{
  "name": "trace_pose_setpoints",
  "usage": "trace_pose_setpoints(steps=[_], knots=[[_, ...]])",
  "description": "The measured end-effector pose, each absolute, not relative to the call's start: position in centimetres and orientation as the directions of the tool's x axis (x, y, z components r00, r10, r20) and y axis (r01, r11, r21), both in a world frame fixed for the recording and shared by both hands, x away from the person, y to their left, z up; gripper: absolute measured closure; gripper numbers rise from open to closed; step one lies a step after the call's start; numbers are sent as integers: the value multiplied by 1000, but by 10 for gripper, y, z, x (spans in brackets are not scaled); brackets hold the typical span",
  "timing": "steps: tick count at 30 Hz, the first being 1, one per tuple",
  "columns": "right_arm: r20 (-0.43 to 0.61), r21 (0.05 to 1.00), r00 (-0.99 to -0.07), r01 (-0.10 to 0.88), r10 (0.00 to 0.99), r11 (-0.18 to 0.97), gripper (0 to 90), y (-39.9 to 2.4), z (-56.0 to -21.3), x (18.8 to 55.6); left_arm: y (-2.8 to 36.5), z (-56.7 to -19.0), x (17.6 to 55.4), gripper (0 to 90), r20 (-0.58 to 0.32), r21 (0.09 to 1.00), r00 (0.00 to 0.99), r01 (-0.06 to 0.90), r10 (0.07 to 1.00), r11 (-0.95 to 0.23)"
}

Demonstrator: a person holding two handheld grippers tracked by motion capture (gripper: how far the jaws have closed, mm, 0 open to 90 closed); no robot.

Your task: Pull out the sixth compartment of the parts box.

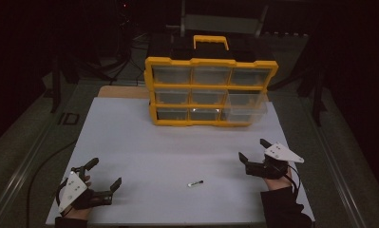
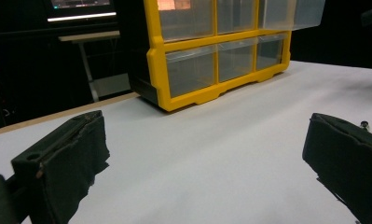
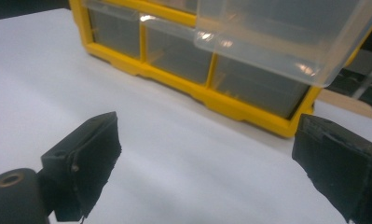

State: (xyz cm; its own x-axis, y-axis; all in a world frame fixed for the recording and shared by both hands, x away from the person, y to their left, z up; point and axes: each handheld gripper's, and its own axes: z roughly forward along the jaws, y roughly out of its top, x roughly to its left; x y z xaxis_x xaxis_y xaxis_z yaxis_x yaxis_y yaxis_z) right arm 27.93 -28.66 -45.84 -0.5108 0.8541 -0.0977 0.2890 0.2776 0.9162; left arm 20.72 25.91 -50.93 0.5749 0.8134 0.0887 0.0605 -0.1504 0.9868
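Observation:
A yellow organizer (image 1: 211, 90) with clear drawers stands at the far middle of the white board (image 1: 144, 142). Its middle-right drawer (image 1: 246, 105) is pulled out toward me. A small dark screw-like piece with a pale tip (image 1: 195, 183) lies on the board between my hands. My left gripper (image 1: 106, 171) rests open at the near left with nothing between its jaws. My right gripper (image 1: 252, 148) stands open at the near right, pointing at the organizer. In the left gripper view, the organizer (image 2: 216, 51) is ahead and the small piece (image 2: 364, 124) peeks over the right jaw. The right gripper view shows the pulled-out drawer (image 3: 281, 32) overhead.
The board lies on a grey-green table (image 1: 329, 142) with raised side rails. A tan strip (image 1: 123, 91) shows behind the board's far left corner. A lit screen and a small stand (image 2: 81, 28) sit in the dark beyond the table.

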Motion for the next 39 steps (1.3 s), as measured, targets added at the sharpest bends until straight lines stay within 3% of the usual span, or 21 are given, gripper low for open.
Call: trace_pose_setpoints(steps=[24, 39], knots=[[-117, 907, -521, 290, 845, 305, 75, -291, -489, 259, 259, -509, 206, 1, 88, 987, 578, 57, 811, -148], [-115, 914, -516, 280, 849, 294, 76, -290, -487, 260, 259, -509, 207, 1, 88, 987, 577, 62, 812, -151]])
